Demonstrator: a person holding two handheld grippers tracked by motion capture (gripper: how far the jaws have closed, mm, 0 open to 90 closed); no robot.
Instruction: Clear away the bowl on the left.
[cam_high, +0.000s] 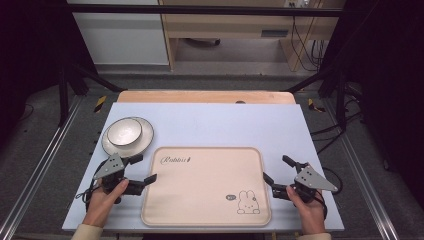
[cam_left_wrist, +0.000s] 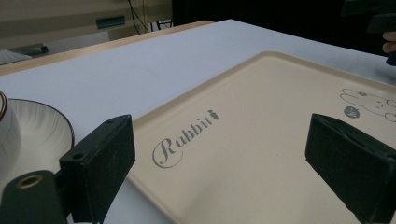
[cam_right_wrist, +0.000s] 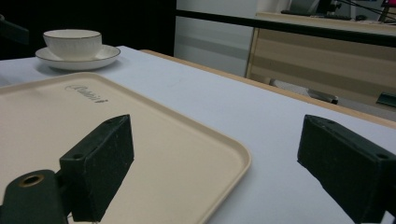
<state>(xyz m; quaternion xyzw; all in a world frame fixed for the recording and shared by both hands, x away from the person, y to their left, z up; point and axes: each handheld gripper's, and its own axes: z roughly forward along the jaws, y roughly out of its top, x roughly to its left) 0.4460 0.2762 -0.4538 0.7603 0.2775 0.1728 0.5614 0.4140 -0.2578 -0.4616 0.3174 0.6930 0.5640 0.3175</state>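
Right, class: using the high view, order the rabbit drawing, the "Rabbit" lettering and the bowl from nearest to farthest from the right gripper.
From the right gripper:
1. Rabbit drawing, tray's near right corner.
2. "Rabbit" lettering, tray's far left corner.
3. Bowl, on its saucer, far left of the table.

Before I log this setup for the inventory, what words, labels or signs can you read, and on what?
"Rabbit", in script with a small carrot mark after it, on the beige tray.
A small round grey badge beside the tray's rabbit drawing: too small to read.
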